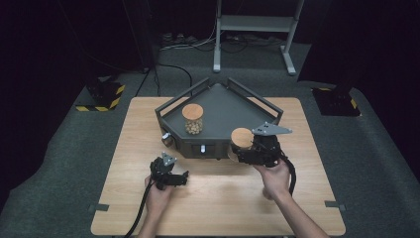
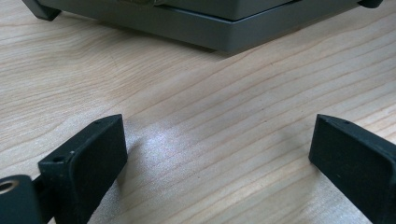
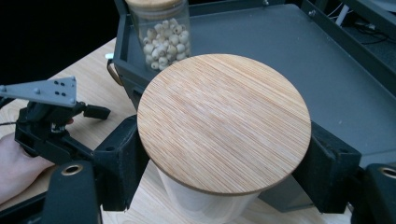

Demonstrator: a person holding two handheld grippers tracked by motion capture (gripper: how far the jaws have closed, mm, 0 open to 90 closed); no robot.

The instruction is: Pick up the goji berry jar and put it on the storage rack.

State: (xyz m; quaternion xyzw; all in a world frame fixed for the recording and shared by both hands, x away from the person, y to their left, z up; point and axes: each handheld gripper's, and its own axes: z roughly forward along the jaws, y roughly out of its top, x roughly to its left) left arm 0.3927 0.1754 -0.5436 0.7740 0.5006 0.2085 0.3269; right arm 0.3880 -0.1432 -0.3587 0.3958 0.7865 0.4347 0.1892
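Observation:
My right gripper [image 1: 238,151] is shut on a glass jar with a round wooden lid [image 3: 224,121], and its black fingers [image 3: 122,161] press on the glass just under the lid. The jar [image 1: 241,138] hangs off the table at the front right corner of a dark grey tray [image 1: 233,106]. On the tray's left part stands a second jar [image 1: 192,119], lidded and holding pale beads [image 3: 163,37]. My left gripper [image 1: 184,177] lies low on the wooden table [image 2: 187,107] in front of the tray, jaws wide open with nothing between them [image 2: 217,158].
The tray [image 3: 289,56] has raised rails along its back sides and a low front edge [image 2: 201,28]. Bare tabletop lies between the two hands and toward the near edge. Grey carpet, a metal stand [image 1: 255,25] and cables lie beyond the table.

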